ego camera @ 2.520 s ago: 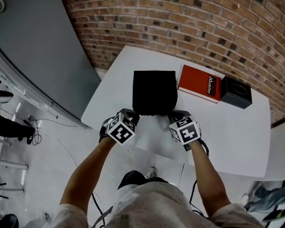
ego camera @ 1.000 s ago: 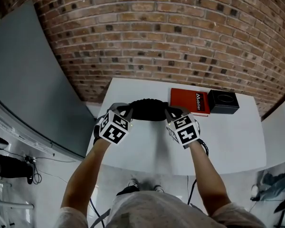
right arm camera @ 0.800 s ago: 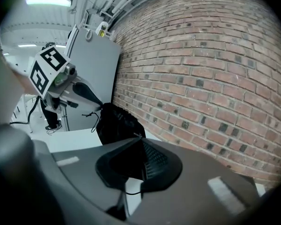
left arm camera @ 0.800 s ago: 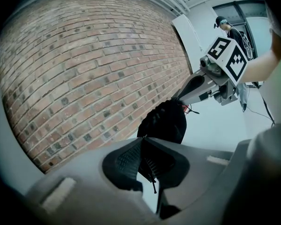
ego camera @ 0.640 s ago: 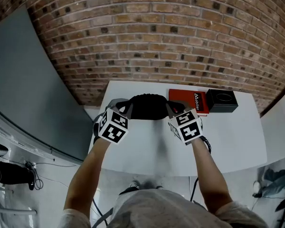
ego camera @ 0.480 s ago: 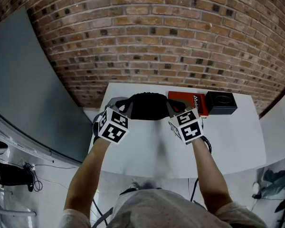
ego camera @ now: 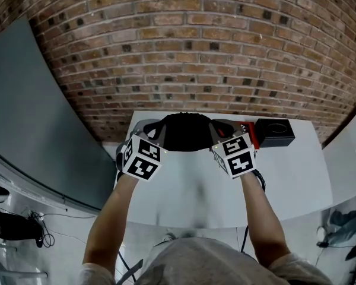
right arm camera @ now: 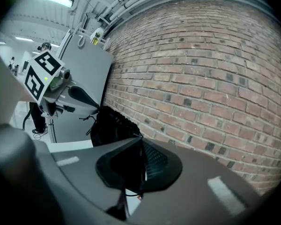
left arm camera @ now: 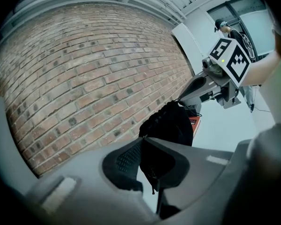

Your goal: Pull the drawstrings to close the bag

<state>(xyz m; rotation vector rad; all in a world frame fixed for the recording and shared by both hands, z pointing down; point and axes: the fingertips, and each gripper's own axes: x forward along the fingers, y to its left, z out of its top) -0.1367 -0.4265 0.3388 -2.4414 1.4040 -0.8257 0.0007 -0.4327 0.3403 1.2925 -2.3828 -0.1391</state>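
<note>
The black bag (ego camera: 187, 132) is held up between the two grippers, over the far edge of the table (ego camera: 285, 177), a little left of the middle of that edge. Its upper border is gathered into small folds, and the bag is stretched sideways between the grippers. Whether its bottom touches the table cannot be told.

The left gripper (ego camera: 160, 126) is closed at the left end of the bag's mouth. In the left gripper view its jaws are seen pressed together on a thin black drawstring (left arm camera: 153, 184), and a short end of this cord hangs below them. The bag (left arm camera: 171, 123) is seen just behind the jaws, with the right gripper (left arm camera: 185, 96) at its other side.

The right gripper (ego camera: 215, 127) is closed in the same way at the right end of the mouth. In the right gripper view its jaws are shut on the other drawstring (right arm camera: 126, 195), and the bag (right arm camera: 110, 125) and the left gripper (right arm camera: 94, 106) are seen beyond them.

A red book (ego camera: 251, 136) is laid near the far edge of the table, just right of the right gripper and partly covered by it. A black box (ego camera: 275, 132) stands just beside the book, towards the far right corner. A brick wall (ego camera: 196, 52) is seen behind the table, and a grey panel (ego camera: 29, 117) beside its left edge.
</note>
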